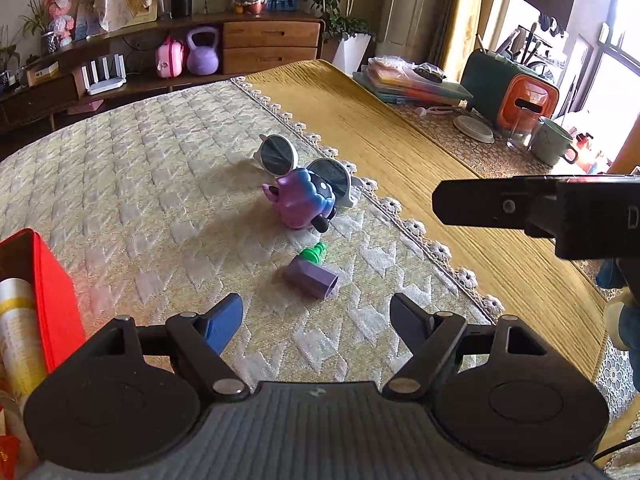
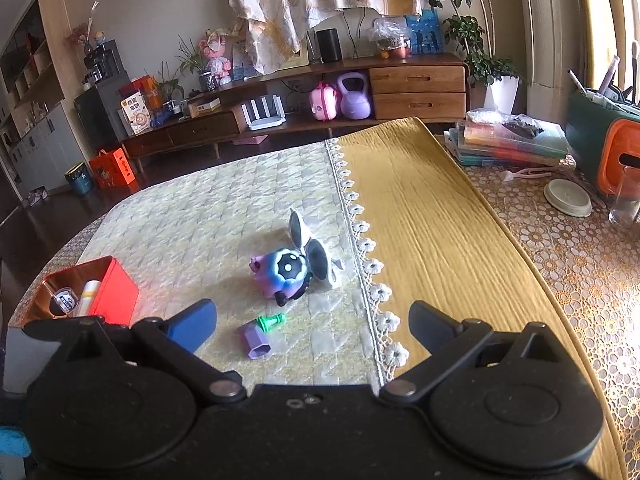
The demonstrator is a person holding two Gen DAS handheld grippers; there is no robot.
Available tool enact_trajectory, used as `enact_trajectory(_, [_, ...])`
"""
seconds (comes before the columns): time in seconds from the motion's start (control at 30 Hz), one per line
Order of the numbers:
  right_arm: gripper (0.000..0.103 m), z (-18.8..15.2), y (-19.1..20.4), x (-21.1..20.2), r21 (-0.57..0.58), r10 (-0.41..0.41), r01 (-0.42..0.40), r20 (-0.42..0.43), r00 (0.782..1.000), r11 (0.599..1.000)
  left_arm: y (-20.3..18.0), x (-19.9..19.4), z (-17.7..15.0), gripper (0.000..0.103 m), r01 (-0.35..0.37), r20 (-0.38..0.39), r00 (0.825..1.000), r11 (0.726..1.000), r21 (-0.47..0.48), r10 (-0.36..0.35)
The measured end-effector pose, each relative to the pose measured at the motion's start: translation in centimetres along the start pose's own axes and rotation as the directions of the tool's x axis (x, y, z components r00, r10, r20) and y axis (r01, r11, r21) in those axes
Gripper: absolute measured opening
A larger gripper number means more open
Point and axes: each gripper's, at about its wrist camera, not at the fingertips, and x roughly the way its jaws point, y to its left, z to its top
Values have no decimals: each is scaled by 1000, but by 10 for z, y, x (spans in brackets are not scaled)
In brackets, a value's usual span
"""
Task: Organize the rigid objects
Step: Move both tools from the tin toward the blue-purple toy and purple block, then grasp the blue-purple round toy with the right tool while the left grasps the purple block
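A purple-blue toy figure (image 1: 302,200) lies on the quilted cloth, against white round sunglasses (image 1: 278,154). In front of them lies a purple hexagonal tube with a green screw piece (image 1: 312,274). My left gripper (image 1: 316,320) is open and empty, just short of the tube. My right gripper (image 2: 312,326) is open and empty, with the tube (image 2: 256,340) between its fingers, nearer the left one, and the toy (image 2: 282,276) and sunglasses (image 2: 310,246) beyond. A red tin box (image 2: 116,292) holding small items stands at the left; it also shows in the left wrist view (image 1: 52,300).
The right gripper's body (image 1: 540,208) reaches in at the right of the left wrist view. A yellow runner (image 2: 432,220) covers the table's right part. Stacked folders (image 2: 512,142), a green-orange holder (image 2: 608,144), a lid (image 2: 568,198), a glass (image 1: 520,132) and a mug (image 1: 554,142) stand at far right.
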Motion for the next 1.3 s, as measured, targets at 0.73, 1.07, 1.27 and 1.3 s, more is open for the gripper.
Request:
enact_trajectory(0.73, [92, 29, 5, 113, 204, 108, -65, -207, 972, 977, 6, 52, 0, 81, -23, 33, 999, 999, -34, 24])
enact_trajectory(1.07, [87, 32, -1, 131, 265, 135, -68, -244, 960, 962, 14, 55, 0, 66, -2, 69, 998, 1000, 1, 2])
enact_trajectory(1.27, [79, 33, 4, 137, 258, 139, -71, -258, 956, 964, 8, 55, -2, 43, -3, 81, 997, 998, 67, -3])
enact_trajectory(1.3, [77, 33, 5, 137, 254, 138, -71, -257, 956, 965, 7, 55, -2, 41, -5, 80, 997, 997, 76, -1])
